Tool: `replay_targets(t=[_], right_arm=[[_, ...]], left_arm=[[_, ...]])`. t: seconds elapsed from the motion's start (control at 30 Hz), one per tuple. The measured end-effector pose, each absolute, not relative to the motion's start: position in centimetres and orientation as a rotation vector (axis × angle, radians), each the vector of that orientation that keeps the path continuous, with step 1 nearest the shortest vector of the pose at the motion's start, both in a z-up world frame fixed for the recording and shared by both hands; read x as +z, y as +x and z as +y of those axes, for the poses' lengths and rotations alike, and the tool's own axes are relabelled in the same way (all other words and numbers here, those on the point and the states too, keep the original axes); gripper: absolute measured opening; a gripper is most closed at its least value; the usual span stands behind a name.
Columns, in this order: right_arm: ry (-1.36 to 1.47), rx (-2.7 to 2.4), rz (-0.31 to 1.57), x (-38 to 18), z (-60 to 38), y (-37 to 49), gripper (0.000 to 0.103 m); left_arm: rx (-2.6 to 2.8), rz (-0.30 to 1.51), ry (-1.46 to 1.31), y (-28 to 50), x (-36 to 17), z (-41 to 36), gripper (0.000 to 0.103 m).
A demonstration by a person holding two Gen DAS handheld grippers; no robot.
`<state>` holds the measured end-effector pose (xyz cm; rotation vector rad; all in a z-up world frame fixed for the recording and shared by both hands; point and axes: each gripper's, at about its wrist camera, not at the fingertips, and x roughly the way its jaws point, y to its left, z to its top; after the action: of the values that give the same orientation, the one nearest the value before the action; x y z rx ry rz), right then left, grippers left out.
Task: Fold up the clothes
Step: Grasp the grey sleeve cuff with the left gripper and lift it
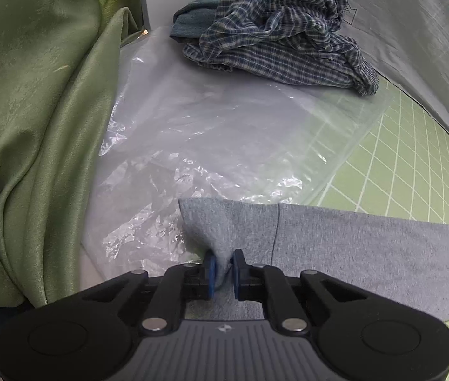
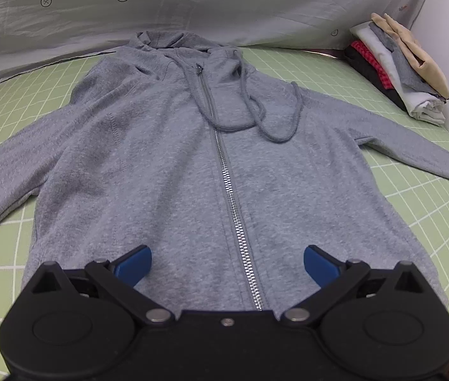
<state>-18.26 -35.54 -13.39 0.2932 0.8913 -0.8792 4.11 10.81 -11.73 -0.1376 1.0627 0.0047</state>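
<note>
A grey zip hoodie [image 2: 167, 171] lies face up on the green grid mat [image 2: 431, 222], zipper closed, hood at the far end, both sleeves spread out to the sides. My right gripper [image 2: 227, 265] hovers open over the hem, its blue pads either side of the zipper, holding nothing. In the left wrist view my left gripper [image 1: 224, 270] is shut on the cuff end of the hoodie's grey sleeve [image 1: 367, 254], which is pinched up between the blue pads at the edge of a clear plastic sheet [image 1: 199, 133].
A crumpled plaid garment [image 1: 281, 35] and a teal cloth [image 1: 192, 16] sit on the plastic at the far end. A green curtain [image 1: 34, 127] hangs on the left. A stack of folded clothes [image 2: 396, 66] lies at the far right. A grey carrot-print sheet [image 2: 97, 9] borders the mat.
</note>
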Motion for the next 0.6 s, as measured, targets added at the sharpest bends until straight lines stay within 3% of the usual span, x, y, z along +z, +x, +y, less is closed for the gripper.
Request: replay_targets(t=[0.4, 0.6], right_arm=[[0.324, -0.858, 0.88, -13.1, -35.2, -19.2, 0.103], [0.382, -0.892, 0.819, -11.8, -37.8, -21.0, 0.103]], left_arm=[[0.051, 1.084, -0.183, 2.1, -11.0, 12.8, 0.01], [0.026, 1.005, -0.201, 2.1, -7.7, 10.6, 0.009]])
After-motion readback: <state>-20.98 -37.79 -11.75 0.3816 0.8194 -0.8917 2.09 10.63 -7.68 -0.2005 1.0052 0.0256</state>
